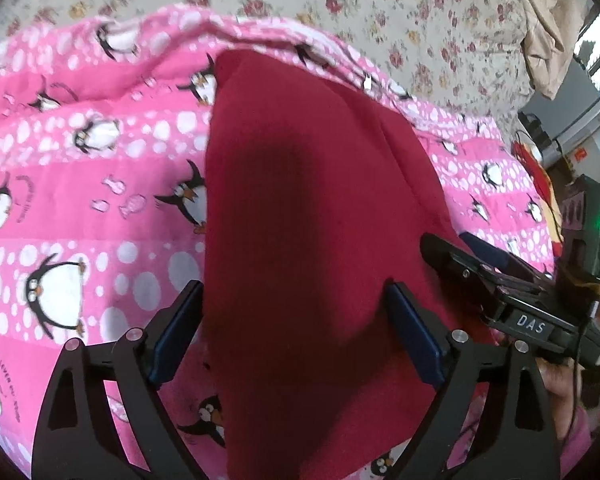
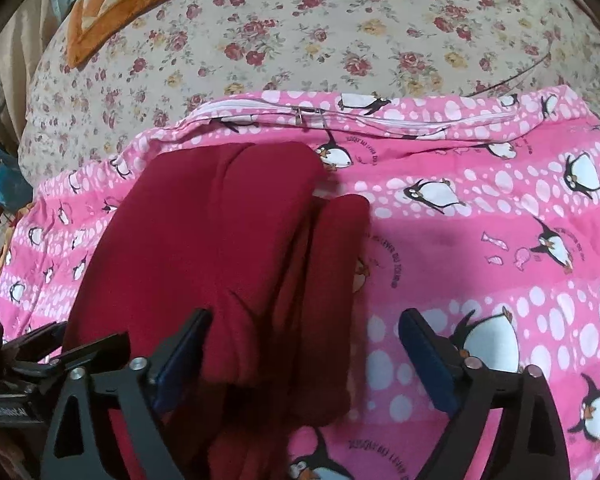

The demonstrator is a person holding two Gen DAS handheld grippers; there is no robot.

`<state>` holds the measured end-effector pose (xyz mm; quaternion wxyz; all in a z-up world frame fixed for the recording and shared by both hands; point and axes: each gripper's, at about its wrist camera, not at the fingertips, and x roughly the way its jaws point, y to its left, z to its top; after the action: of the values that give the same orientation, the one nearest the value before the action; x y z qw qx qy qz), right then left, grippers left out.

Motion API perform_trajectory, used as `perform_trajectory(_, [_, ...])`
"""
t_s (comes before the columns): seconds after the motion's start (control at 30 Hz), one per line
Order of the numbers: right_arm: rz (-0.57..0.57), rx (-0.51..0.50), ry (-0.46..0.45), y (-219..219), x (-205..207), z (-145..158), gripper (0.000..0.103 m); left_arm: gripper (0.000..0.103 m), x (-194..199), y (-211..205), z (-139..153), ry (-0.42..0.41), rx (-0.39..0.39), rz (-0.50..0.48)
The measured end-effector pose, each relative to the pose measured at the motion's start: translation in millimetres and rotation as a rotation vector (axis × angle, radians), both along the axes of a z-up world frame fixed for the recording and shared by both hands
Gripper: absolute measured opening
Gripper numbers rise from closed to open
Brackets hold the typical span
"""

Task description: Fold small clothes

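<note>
A dark red garment (image 1: 300, 220) lies partly folded on a pink penguin-print quilt (image 1: 80, 160). My left gripper (image 1: 296, 320) is open, its jaws spread wide over the near part of the garment. My right gripper (image 2: 304, 352) is open too, above the garment's (image 2: 204, 240) near right edge, where a folded sleeve or strip (image 2: 332, 280) lies alongside the main body. The right gripper also shows in the left wrist view (image 1: 500, 280) at the garment's right edge. The left gripper shows in the right wrist view (image 2: 40, 352) at the lower left.
The pink quilt (image 2: 500, 240) has a white zipper along its far edge and lies on a cream floral bedsheet (image 2: 300, 40). An orange-bordered pillow (image 2: 112, 4) sits at the far left. A beige cloth (image 1: 540, 32) hangs at the far right.
</note>
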<state>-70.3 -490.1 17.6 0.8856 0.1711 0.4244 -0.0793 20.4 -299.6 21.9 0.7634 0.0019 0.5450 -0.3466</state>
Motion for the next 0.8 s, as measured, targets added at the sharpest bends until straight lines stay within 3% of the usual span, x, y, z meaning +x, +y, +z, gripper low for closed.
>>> perform_trajectory(0.27, [0.042,0.071,-0.013,-12,10,-8,0.098,0.093,15,-8,-5,0.096,0.012,-0.073])
perform_trajectory(0.37, [0.065,0.159,-0.018,-16,14,-13,0.098,0.097,20,-10,-8,0.111,0.012,-0.105])
perform_trajectory(0.5, [0.141,0.233,-0.037,-8,19,-14,0.084,0.101,29,-10,-15,0.125,-0.010,-0.145])
perform_trajectory(0.6, [0.166,0.200,-0.038,-3,21,-12,0.083,0.102,31,-9,-18,0.123,-0.033,-0.156])
perform_trajectory(0.8, [0.170,0.272,-0.050,-11,27,-23,0.086,0.102,31,-11,-21,0.104,-0.043,-0.185])
